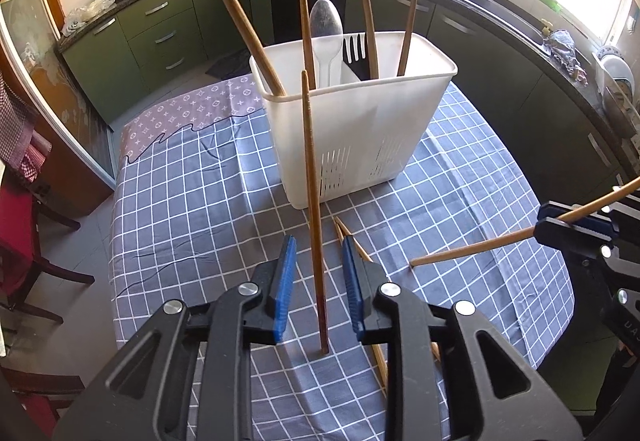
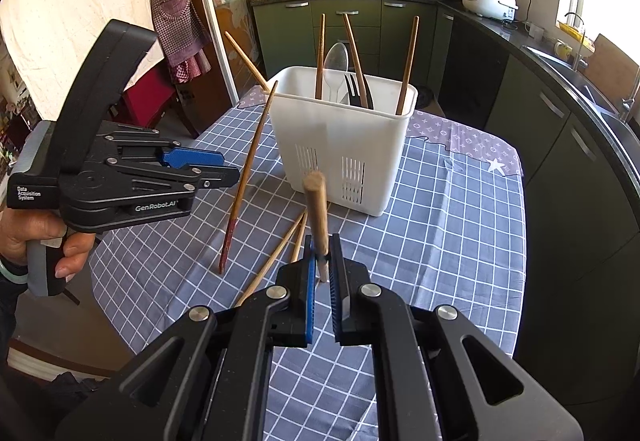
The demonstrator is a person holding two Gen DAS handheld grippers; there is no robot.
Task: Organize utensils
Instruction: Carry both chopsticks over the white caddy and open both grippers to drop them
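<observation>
Presently, a dark-tipped chopstick is seen between the parted pads of the left gripper, neither pad touching it; its lower tip rests on the checked tablecloth and its upper end leans near the rim of the white utensil holder. A fall is judged likely, since nothing clamps it; it could slide off the rim onto the two loose chopsticks lying on the cloth just in front of the holder. The right gripper is closed on a pale chopstick, which is held near one end and could swing or slip. Both grippers are angled steeply downward toward the table; the left one is gripped by a hand at its handle. Four chopsticks, a spoon and a black fork are noted already standing in the holder.
</observation>
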